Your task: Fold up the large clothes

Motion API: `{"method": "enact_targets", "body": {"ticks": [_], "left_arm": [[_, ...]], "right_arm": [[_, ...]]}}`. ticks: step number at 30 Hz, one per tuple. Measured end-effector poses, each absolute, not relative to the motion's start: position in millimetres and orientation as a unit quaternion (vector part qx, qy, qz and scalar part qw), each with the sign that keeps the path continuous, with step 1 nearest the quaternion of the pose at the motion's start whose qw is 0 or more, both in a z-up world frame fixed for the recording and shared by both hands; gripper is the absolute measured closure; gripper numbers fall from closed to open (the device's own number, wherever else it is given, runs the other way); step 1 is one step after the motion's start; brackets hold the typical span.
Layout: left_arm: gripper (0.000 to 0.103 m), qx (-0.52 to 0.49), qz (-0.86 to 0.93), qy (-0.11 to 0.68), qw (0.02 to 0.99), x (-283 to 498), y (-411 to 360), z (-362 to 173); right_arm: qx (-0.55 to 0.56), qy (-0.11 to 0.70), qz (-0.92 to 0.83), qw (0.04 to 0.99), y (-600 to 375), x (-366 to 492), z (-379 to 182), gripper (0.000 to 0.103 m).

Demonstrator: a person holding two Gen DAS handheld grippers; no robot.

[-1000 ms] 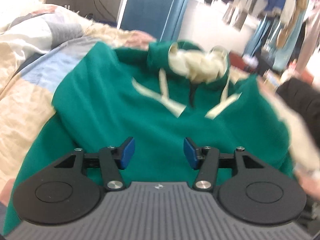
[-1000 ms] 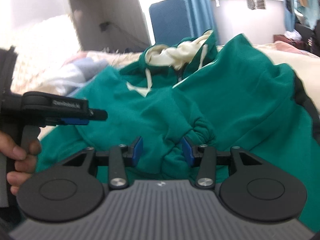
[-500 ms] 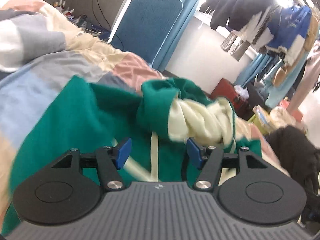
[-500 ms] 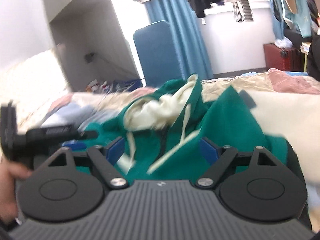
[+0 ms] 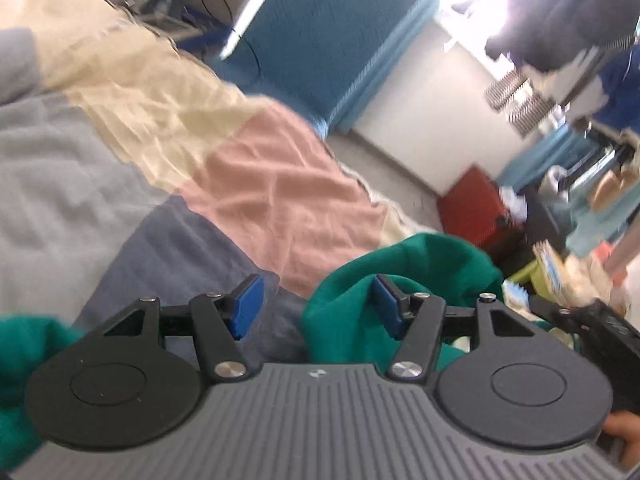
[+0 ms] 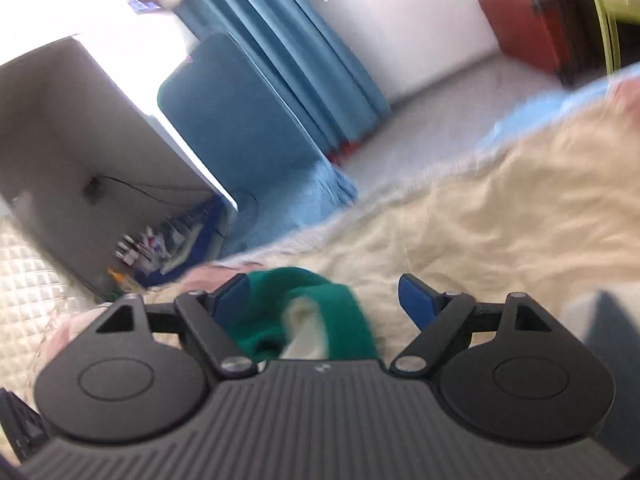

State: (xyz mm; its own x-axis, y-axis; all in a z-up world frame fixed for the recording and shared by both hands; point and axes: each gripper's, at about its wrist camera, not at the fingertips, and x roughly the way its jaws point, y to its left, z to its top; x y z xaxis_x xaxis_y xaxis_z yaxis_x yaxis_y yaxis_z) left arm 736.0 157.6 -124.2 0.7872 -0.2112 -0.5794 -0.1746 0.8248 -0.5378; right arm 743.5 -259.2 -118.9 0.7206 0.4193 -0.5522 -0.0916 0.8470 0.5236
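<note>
One green hoodie (image 5: pixel 404 280), orientation unclear

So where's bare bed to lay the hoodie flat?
Bare quilt lies beyond the green hoodie: grey, pink and cream patches, up to the blue chair. From the right wrist, cream bedding is free. Floor clutter crowds the far side.
</note>
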Motion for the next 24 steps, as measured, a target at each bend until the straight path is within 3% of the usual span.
{"method": "enact_targets", "body": {"ticks": [6,7,9,11,12,14,17,24], "left_arm": [[0.038,-0.268,-0.081,0.375,0.884,758.8,139.4,-135.8],[0.04,-0.259,-0.074,0.386,0.882,761.7,134.9,-137.2],[0.075,-0.248,-0.061,0.398,0.881,762.5,127.8,-135.7],[0.093,-0.245,-0.062,0.4,0.881,759.1,124.1,-128.6],[0.096,-0.23,-0.06,0.396,0.887,755.6,121.4,-120.2],[0.097,-0.206,-0.063,0.38,0.9,745.0,117.2,-101.8],[0.098,-0.177,-0.07,0.351,0.917,722.9,119.5,-68.9],[0.098,-0.155,-0.09,0.27,0.946,629.0,124.6,8.1]], "right_arm": [[0.212,0.396,0.196,0.872,-236.4,761.2,-144.6,0.032],[0.194,0.401,0.199,0.873,-230.6,762.6,-144.2,0.038],[0.155,0.415,0.195,0.875,-215.6,758.0,-143.9,0.055],[0.108,0.405,0.192,0.887,-200.5,746.5,-135.6,0.076],[0.089,0.389,0.192,0.897,-195.9,738.8,-127.9,0.078],[0.083,0.354,0.192,0.911,-195.9,723.6,-109.0,0.083],[0.087,0.276,0.206,0.935,-201.0,693.9,-79.5,0.085],[0.059,0.177,0.238,0.953,-212.5,604.2,-15.0,0.087]]}}
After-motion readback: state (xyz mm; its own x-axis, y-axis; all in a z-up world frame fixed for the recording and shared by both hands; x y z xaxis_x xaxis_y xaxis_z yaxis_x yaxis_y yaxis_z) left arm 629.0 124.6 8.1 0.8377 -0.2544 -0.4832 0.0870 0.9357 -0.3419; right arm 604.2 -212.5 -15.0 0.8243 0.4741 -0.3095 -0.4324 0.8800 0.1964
